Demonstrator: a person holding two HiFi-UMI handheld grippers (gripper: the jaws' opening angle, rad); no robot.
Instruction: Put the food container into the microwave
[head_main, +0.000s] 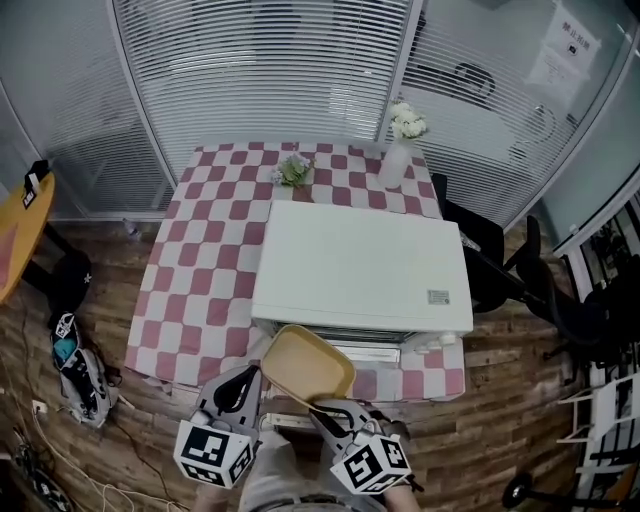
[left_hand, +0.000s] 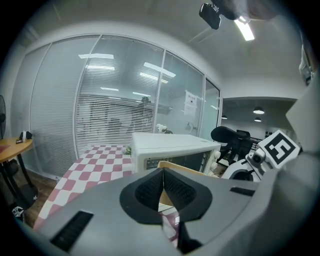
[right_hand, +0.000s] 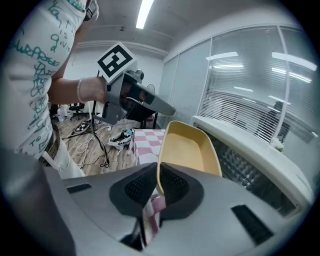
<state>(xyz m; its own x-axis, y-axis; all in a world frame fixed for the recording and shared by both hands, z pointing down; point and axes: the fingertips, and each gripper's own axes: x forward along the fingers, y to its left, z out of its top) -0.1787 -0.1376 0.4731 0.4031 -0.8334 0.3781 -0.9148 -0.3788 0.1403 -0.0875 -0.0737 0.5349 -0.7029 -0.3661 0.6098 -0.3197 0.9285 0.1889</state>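
A white microwave (head_main: 360, 265) stands on the checked table (head_main: 200, 270), its door shut toward me. In front of that door a yellow food container (head_main: 306, 364) hangs tilted in the air. My right gripper (head_main: 326, 408) is shut on its near rim; the right gripper view shows the pads (right_hand: 170, 186) pinching the yellow wall (right_hand: 187, 147) beside the microwave front (right_hand: 250, 165). My left gripper (head_main: 249, 378) hovers just left of the container, shut and holding nothing. In the left gripper view the container's edge (left_hand: 182, 168) shows behind the closed jaws (left_hand: 163, 192).
A white vase of flowers (head_main: 398, 150) and a small flower pot (head_main: 293, 170) stand behind the microwave. A black office chair (head_main: 490, 262) is to the right. A bag (head_main: 75, 365) lies on the wood floor at left, near an orange table (head_main: 20, 225). Glass walls with blinds close the back.
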